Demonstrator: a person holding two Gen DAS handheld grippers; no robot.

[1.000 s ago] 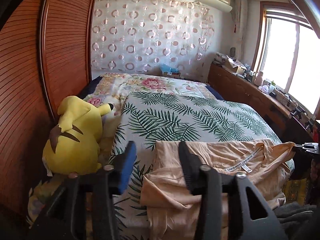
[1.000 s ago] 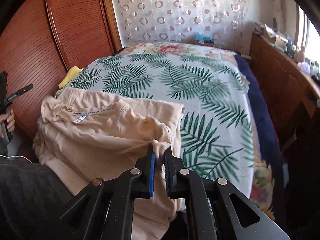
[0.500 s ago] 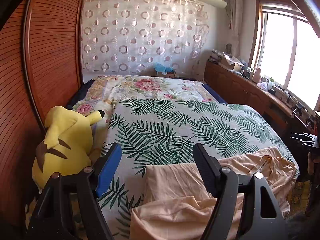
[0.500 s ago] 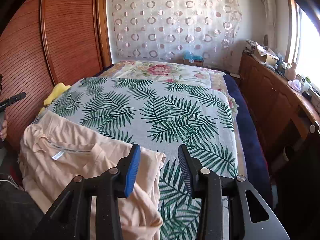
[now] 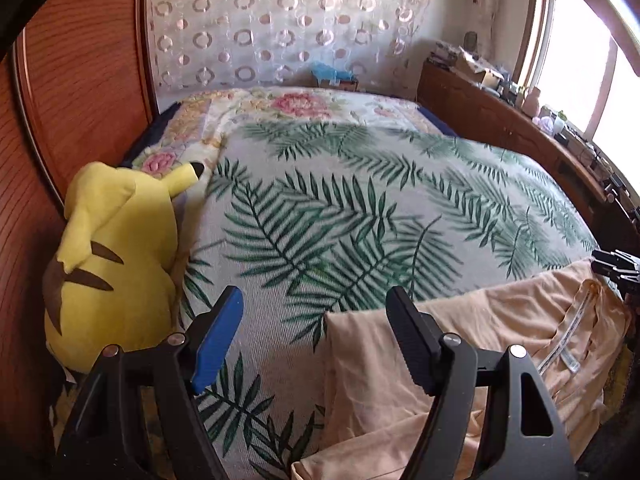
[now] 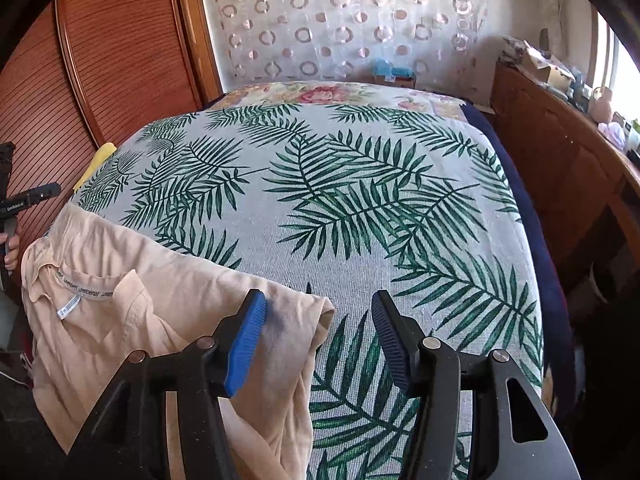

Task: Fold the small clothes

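A peach garment [image 5: 500, 332] lies along the near edge of the bed and hangs over it, its neck label [image 6: 70, 304] facing up. My left gripper [image 5: 316, 300] stands open above the garment's left corner, which lies under the right finger [image 5: 408, 340] with no pad pressing on it. My right gripper [image 6: 318, 300] hovers over the garment's right corner [image 6: 296, 320]; its jaws are opening and nothing is pinched between them. The right gripper's tip [image 5: 616, 268] shows at the edge of the left wrist view.
The bed carries a palm-leaf cover [image 6: 360, 200] over a floral quilt [image 5: 304, 104]. A yellow plush toy [image 5: 116, 264] leans against the wooden wardrobe [image 5: 80, 60] at the left. A cluttered wooden sideboard [image 6: 560, 160] runs along the right under the window. A hand [image 6: 12, 248] holds the left gripper.
The right gripper was shut on a fold of the garment and has let it go and opened. The left gripper's jaws widened. Both drew back toward the bed's near edge.
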